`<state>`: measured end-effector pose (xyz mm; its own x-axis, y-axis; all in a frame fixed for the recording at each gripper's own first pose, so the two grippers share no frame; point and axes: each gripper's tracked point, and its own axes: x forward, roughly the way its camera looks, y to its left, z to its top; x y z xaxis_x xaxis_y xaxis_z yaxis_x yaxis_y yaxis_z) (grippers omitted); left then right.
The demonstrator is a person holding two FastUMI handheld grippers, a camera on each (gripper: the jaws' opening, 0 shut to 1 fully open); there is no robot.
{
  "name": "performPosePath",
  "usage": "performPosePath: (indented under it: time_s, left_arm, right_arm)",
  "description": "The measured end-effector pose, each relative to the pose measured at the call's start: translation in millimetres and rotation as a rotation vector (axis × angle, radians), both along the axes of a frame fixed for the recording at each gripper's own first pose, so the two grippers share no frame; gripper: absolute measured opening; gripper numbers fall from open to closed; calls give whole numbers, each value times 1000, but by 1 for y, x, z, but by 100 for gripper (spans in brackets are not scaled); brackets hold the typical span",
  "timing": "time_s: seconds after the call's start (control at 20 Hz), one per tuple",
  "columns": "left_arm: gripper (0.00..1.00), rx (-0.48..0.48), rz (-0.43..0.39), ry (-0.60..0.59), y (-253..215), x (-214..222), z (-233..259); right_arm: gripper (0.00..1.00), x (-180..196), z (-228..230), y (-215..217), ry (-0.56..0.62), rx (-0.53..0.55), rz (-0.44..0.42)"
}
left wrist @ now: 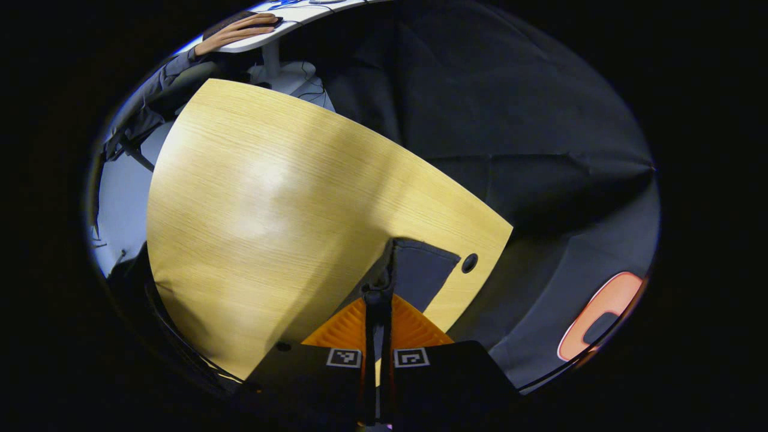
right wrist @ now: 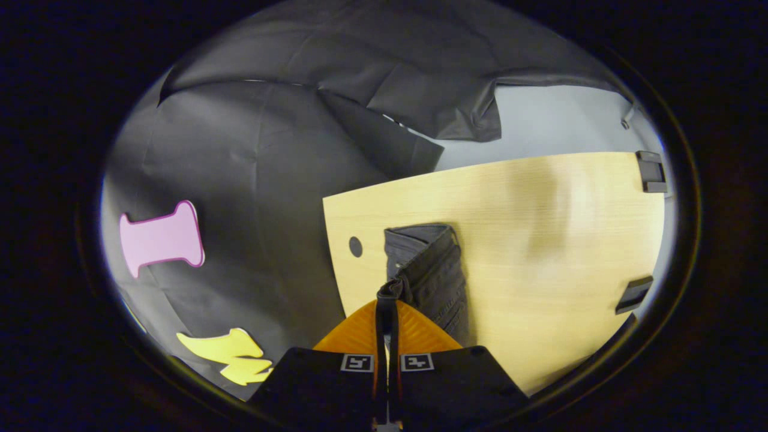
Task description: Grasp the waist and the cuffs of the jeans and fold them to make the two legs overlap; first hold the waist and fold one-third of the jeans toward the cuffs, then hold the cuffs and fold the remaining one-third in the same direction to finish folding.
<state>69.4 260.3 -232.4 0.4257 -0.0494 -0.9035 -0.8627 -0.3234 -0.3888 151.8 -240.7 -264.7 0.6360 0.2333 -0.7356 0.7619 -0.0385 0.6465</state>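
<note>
The dark grey jeans [right wrist: 433, 273] lie on the light wooden table [right wrist: 540, 240], near its corner with the round hole [right wrist: 355, 246]. My right gripper [right wrist: 388, 295] is shut on a raised fold of the denim at the near left edge of the pile. In the left gripper view, my left gripper [left wrist: 378, 295] is shut on an edge of the jeans [left wrist: 420, 270], and a flat dark flap stands up just beyond the fingertips. I cannot tell which end is the waist and which the cuffs.
A round hole [left wrist: 470, 262] marks the table [left wrist: 270, 198] corner. Two black clamps [right wrist: 651, 171] [right wrist: 635, 294] sit on the table's far edge. Black cloth hangs around the booth. A person's hand [left wrist: 240, 30] rests on a white desk beyond.
</note>
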Motion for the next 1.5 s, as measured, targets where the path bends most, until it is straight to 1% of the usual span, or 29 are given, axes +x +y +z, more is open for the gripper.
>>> performPosePath:
  time_s: [0.1, 0.2, 0.3, 0.4, 0.5, 0.6, 0.75, 0.85, 0.95, 1.0, 1.05, 1.1, 1.15, 1.2, 1.25, 1.3, 1.35, 1.4, 1.45, 1.5]
  left_arm:
    - [6, -7, 11, -3, 3, 26, -3]
    - [6, -22, 21, -2, 3, 56, -11]
    - [6, -13, -19, -3, 2, 86, -15]
    - [6, 24, -80, 16, -1, 114, -31]
    - [6, 11, -107, 7, -7, 142, -51]
    - [6, 13, -150, 1, -11, 168, -66]
    - [6, 31, -211, 31, -13, 182, -81]
    - [7, 28, -227, 31, -12, 189, -95]
    - [12, 7, -271, 2, -19, 203, -107]
    - [18, 7, -289, -1, -17, 207, -113]
    - [22, 11, -303, 8, -16, 206, -117]
    - [26, -2, -337, 52, -20, 198, -121]
    - [44, -22, -375, 78, -26, 191, -123]
    - [52, -17, -381, 91, -25, 190, -118]
    - [53, -2, -400, 104, -22, 189, -116]
    - [53, 10, -427, 111, -21, 190, -111]
    - [54, 23, -451, 115, -22, 189, -104]
    - [54, 34, -473, 104, -23, 190, -95]
    - [54, 42, -515, 75, -27, 192, -81]
    - [54, 79, -591, 42, -27, 195, -65]
  right_arm:
    - [2, 29, -5, 0, -2, 13, -26]
    - [1, 56, -19, 3, 11, 8, -31]
    - [2, 81, -32, 7, 18, -3, -21]
    - [1, 100, -47, 11, 34, -22, -2]
    - [2, 116, -67, 15, 56, -32, 8]
    - [1, 127, -80, 16, 58, -40, 21]
    - [1, 129, -101, 12, 90, -58, 35]
    - [1, 130, -112, 10, 102, -58, 42]
    - [1, 129, -124, 9, 123, -72, 60]
    - [2, 130, -129, 10, 125, -78, 70]
    - [2, 133, -134, 10, 126, -88, 81]
    - [2, 137, -138, 11, 124, -106, 94]
    - [5, 140, -137, 13, 115, -121, 110]
    - [5, 143, -135, 13, 104, -136, 121]
    - [19, 144, -133, 14, 109, -153, 141]
    - [18, 143, -133, 13, 112, -180, 162]
    - [34, 141, -128, 12, 102, -206, 181]
    - [38, 141, -119, 10, 74, -228, 195]
    - [52, 139, -107, 10, 53, -256, 210]
    - [75, 136, -96, 7, 32, -290, 231]
